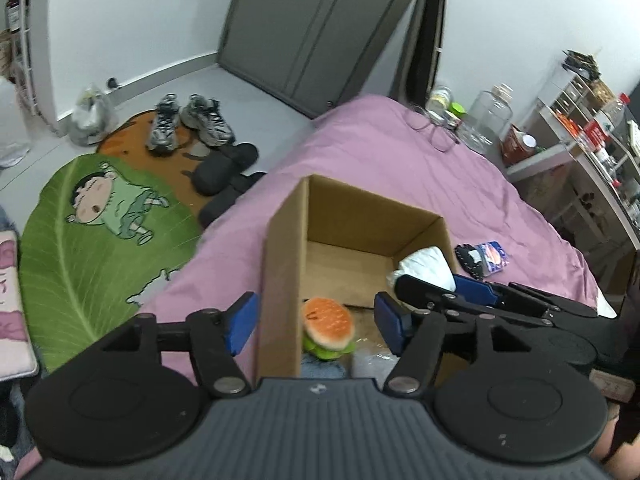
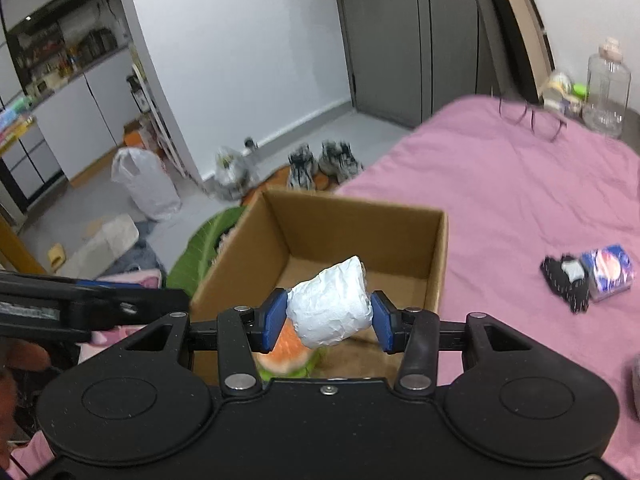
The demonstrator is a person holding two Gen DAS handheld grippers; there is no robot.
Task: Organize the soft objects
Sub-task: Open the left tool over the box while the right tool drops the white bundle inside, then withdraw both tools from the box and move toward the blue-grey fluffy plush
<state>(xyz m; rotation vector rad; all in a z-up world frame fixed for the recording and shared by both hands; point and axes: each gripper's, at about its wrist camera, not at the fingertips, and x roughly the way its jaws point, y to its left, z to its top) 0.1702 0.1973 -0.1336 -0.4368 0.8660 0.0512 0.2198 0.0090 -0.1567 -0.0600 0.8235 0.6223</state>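
Observation:
An open cardboard box stands on the pink bed. A plush hamburger lies inside it, near the front. My right gripper is shut on a white crumpled soft bundle and holds it over the box's near edge; the bundle and the right gripper also show in the left wrist view. My left gripper is open and straddles the box's left wall, gripping nothing. A dark glove and a blue packet lie on the bed right of the box.
Glasses, jars and a clear bottle sit at the bed's far end. On the floor at left lie a green cartoon rug, sneakers, black slippers and plastic bags. Shelves stand at right.

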